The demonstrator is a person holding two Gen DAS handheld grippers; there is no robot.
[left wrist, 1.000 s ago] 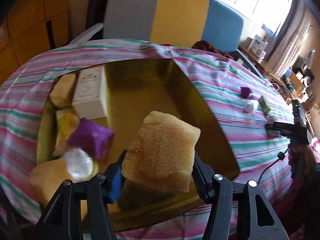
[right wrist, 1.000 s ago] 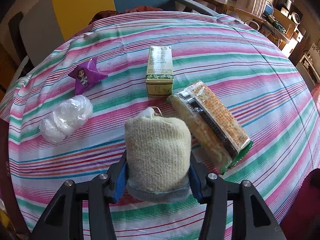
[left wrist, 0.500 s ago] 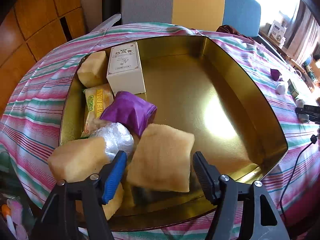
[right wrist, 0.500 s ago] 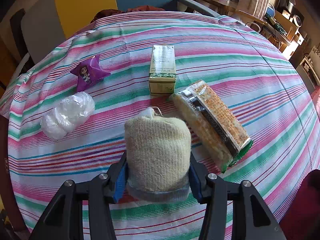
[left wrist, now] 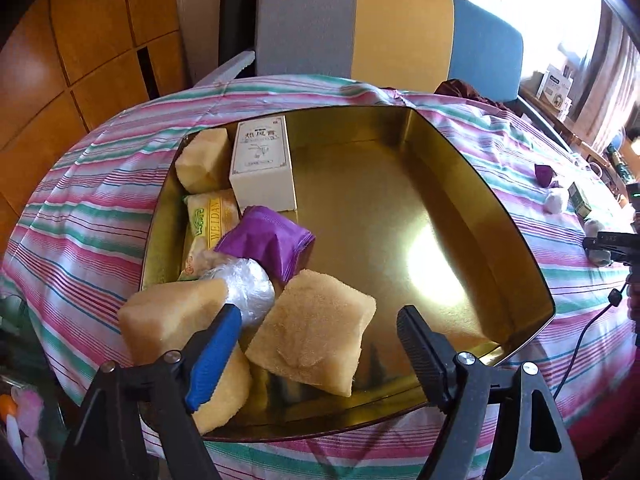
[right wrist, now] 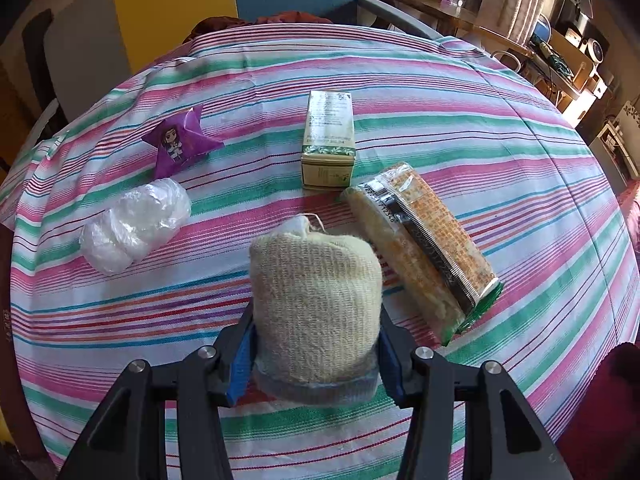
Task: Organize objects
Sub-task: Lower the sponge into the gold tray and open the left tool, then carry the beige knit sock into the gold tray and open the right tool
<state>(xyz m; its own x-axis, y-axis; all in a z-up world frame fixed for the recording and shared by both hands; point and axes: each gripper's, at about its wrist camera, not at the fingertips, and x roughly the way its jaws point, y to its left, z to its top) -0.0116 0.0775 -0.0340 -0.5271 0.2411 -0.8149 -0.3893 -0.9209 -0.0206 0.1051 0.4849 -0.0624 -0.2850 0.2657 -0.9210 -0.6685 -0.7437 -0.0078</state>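
Left gripper (left wrist: 318, 334) spread wide, holding nothing, hovers over near edge of gold metal tray (left wrist: 520, 240). Tan square sponge (left wrist: 314, 332) lies free between fingers, leaning on tray's near wall beside clear plastic-wrapped ball (left wrist: 244, 288).

Right gripper (right wrist: 314, 354) clamped on cream knitted scrubbing pouch (right wrist: 316, 300), just above striped tablecloth (right wrist: 480, 120) (contact unclear).

Judgement: lift pouch straight up, clear long cracker packet (right wrist: 424, 244) alongside, carry to tray's bare gold floor.
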